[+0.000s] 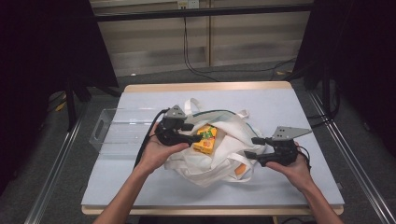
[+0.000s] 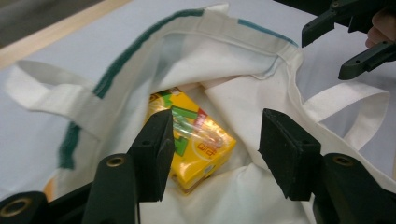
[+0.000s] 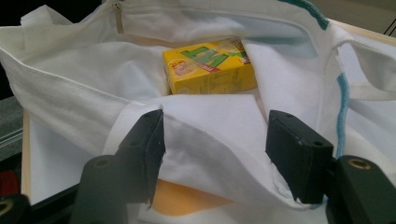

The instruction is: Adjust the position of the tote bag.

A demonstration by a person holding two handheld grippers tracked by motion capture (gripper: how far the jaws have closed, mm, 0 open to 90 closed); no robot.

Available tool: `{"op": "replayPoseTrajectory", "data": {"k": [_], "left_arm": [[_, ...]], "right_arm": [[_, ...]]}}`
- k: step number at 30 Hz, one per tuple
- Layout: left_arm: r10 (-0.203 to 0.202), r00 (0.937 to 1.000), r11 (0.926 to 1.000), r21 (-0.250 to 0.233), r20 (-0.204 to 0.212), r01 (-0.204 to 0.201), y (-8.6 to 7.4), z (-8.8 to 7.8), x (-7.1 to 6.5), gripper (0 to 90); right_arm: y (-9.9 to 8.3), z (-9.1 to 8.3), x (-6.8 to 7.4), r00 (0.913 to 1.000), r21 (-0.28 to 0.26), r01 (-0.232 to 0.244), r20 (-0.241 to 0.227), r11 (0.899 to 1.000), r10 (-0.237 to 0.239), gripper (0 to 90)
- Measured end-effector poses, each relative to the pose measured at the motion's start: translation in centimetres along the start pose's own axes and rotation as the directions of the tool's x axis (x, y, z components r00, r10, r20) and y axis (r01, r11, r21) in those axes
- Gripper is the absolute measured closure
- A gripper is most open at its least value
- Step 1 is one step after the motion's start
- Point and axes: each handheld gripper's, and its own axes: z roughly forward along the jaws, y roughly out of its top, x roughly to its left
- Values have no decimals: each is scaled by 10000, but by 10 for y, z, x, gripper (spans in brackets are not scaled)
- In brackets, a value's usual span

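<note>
With the yellow carton (image 1: pixel 205 139) lying in the white bag's (image 1: pixel 229 154) mouth at frame centre, packing seems underway; left gripper (image 1: pixel 192 133) and right gripper (image 1: pixel 250 147) gape empty, so next likely comes gripping the bag's rim.

So the table (image 1: pixel 289 100) has a pale blue-grey top with a light wood edge showing along the far side and the near corners. Sitting right on it, about in the middle, is a white tote (image 1: pixel 224 156), all crumpled, its mouth open and its handles flopped out onto the surface. It's got a teal stripe along the rim, and an orange patch peeks out near the bottom fold. Off to the left there's a clear tray (image 1: pixel 114 128) with a handle slot in its end, hanging a bit over the table's left edge and lying just beside the tote.
</note>
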Motion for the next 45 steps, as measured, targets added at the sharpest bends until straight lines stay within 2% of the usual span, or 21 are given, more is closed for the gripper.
{"op": "replayPoseTrajectory", "data": {"k": [2, 6, 8, 10, 12, 14, 18, 20, 22, 24, 27, 33, 36, 38, 39, 41, 43, 44, 45], "left_arm": [[-98, 10000, 10000, 12, 6, 98, 2, 6, -2, 441], [-214, 9996, 9991, 369, -157, 220, 7, 17, -1, 382], [-241, 9994, 9974, 678, -268, 259, 8, 25, -2, 338], [-313, 9975, 9927, 1141, -626, 383, 7, 33, -3, 310], [-466, 9974, 9910, 1231, -545, 530, 5, 40, -2, 301], [-530, 9966, 9853, 1587, -637, 626, 4, 46, -1, 272], [-633, 9949, 9788, 1899, -787, 773, 1, 53, 0, 243], [-727, 9941, 9713, 2208, -802, 889, 0, 57, 2, 228], [-789, 9919, 9681, 2296, -991, 1000, -1, 61, 2, 222], [-812, 9921, 9631, 2487, -960, 1029, -2, 65, 3, 208], [-676, 9919, 9561, 2773, -1072, 951, -3, 71, 2, 212], [-1060, 9857, 9422, 3037, -1310, 1416, -4, 81, 3, 151], [-881, 9846, 9391, 3170, -1512, 1327, -3, 85, 1, 141], [-880, 9807, 9333, 3296, -1744, 1423, -3, 87, -1, 128], [-737, 9810, 9315, 3391, -1795, 1320, -3, 89, -2, 127], [-865, 9786, 9318, 3325, -1867, 1458, -3, 90, -1, 121], [-1255, 9739, 9227, 3385, -1891, 1846, -4, 92, 0, 116], [-1300, 9731, 9220, 3379, -1900, 1891, -4, 94, 0, 112], [-1325, 9733, 9168, 3501, -1876, 1922, -5, 96, 2, 108]], "right_arm": [[-1, -2, 2, 10000, -69, -76, 14, 9999, 76, 355], [-4, -5, 7, 9999, -364, -100, 68, 9993, 103, 319], [-7, -5, 8, 9997, -432, -235, 100, 9988, 239, 310], [-8, -4, 8, 9997, -337, -173, 158, 9993, 178, 303], [-8, -5, 8, 9996, -387, -228, 149, 9990, 234, 301], [-8, -6, 8, 9997, -439, -199, 125, 9988, 205, 298], [-8, -6, 8, 9997, -424, -224, 99, 9988, 228, 296], [-9, -6, 8, 9997, -391, -209, 112, 9990, 214, 296], [-9, -6, 7, 9997, -383, -211, 97, 9990, 215, 296], [-9, -5, 7, 9997, -406, -215, 87, 9989, 219, 295], [-9, -4, 7, 9997, -347, -205, 132, 9992, 210, 292], [-9, -4, 6, 9996, -328, -232, 121, 9992, 236, 291], [-10, -3, 6, 9997, -290, -232, 78, 9993, 235, 291], [-10, -3, 5, 9997, -295, -244, 62, 9993, 246, 291], [-10, -3, 5, 9997, -290, -241, 58, 9993, 242, 291], [-10, -3, 6, 9997, -265, -219, 96, 9994, 221, 291], [-11, -3, 5, 9997, -250, -233, 95, 9994, 235, 291], [-11, -2, 5, 9996, -241, -261, 78, 9994, 263, 291], [-11, -2, 4, 9997, -248, -229, 61, 9994, 230, 291]]}}
